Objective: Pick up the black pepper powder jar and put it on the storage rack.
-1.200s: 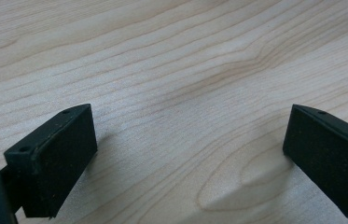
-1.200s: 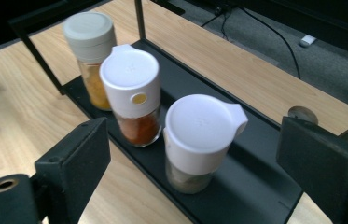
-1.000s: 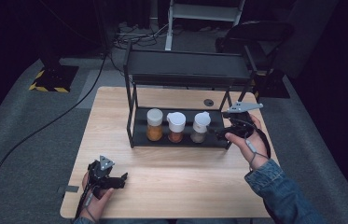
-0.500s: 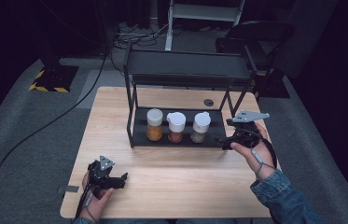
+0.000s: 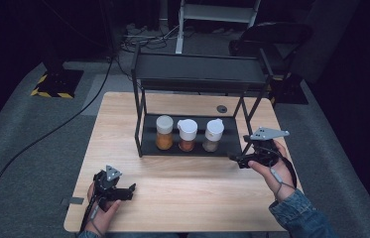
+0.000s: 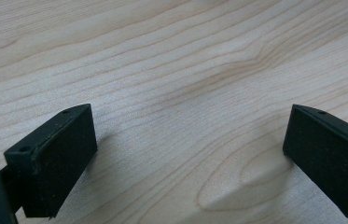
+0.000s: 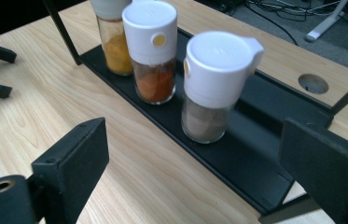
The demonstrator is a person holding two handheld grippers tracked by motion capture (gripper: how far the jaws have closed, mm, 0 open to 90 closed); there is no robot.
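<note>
Three white-capped spice jars stand in a row on the lower shelf of a black rack (image 5: 197, 74): a yellow one (image 5: 164, 133), a red one (image 5: 187, 135) and a brown one (image 5: 213, 135). My right gripper (image 5: 237, 159) hovers just off the shelf's front right corner, pointing left. It is open, and nothing is between its jaws. In the right gripper view the brown jar (image 7: 213, 88) stands closest, a short way ahead of the open right gripper (image 7: 197, 163). My left gripper (image 5: 130, 191) rests near the table's front left, open over bare wood (image 6: 188, 154).
The rack's thin black posts (image 5: 252, 116) stand beside my right hand, and its top shelf overhangs the jars. A round cable hole (image 5: 221, 108) sits in the wooden table (image 5: 197, 198) behind the rack. Dark floor, cables and a chair lie beyond the table.
My right gripper has drawn back from the rack's right post, toward the near edge and lower. The left gripper and the jars have not moved.
</note>
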